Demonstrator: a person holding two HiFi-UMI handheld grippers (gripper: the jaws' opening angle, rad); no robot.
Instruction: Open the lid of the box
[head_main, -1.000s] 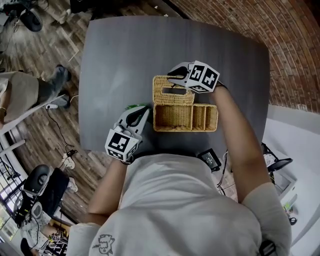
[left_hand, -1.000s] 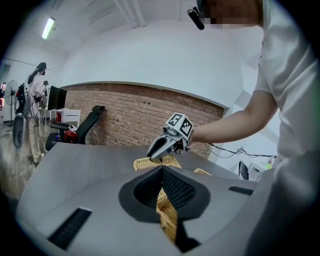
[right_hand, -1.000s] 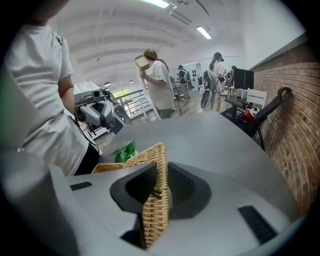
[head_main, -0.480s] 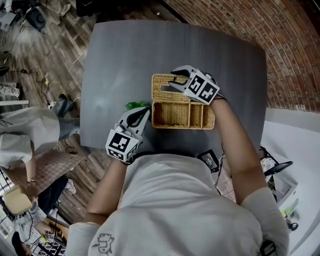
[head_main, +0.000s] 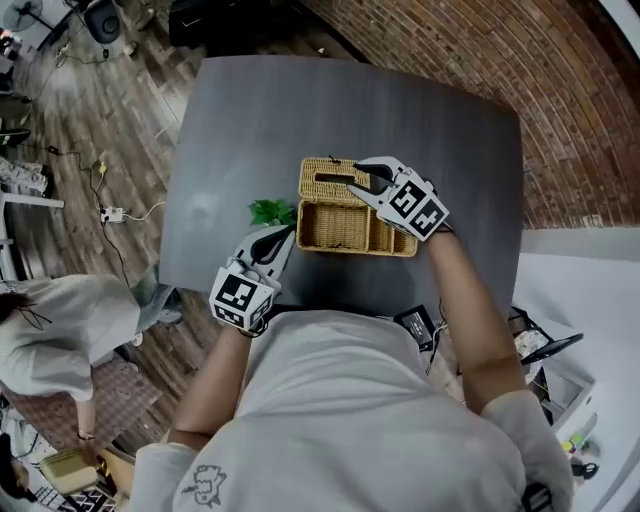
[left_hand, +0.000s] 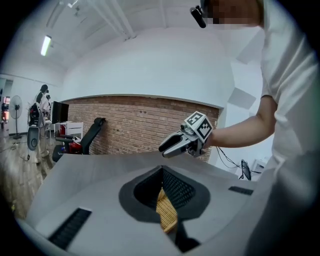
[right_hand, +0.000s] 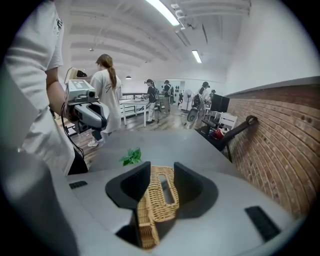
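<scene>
A wicker box (head_main: 355, 228) stands open on the grey table (head_main: 300, 110), its inner dividers showing. Its slotted lid (head_main: 330, 178) lies folded back flat behind it. My right gripper (head_main: 358, 182) hovers over the lid's right part, open. In the right gripper view the lid (right_hand: 164, 192) lies between the spread jaws of the right gripper (right_hand: 161, 173), and no pad presses on it. My left gripper (head_main: 285, 236) is at the box's left end. In the left gripper view the left gripper (left_hand: 162, 186) is shut on a strip of the box's wicker wall (left_hand: 166, 215).
A green leaf sprig (head_main: 270, 211) lies on the table just left of the box. The table's near edge runs close behind the box. A brick wall (head_main: 520, 80) stands to the right. A person (head_main: 60, 330) is on the wooden floor at the left.
The right gripper's jaws have spread and let go of the lid, and the hand has drawn back a little toward the box. The left gripper keeps its hold.
</scene>
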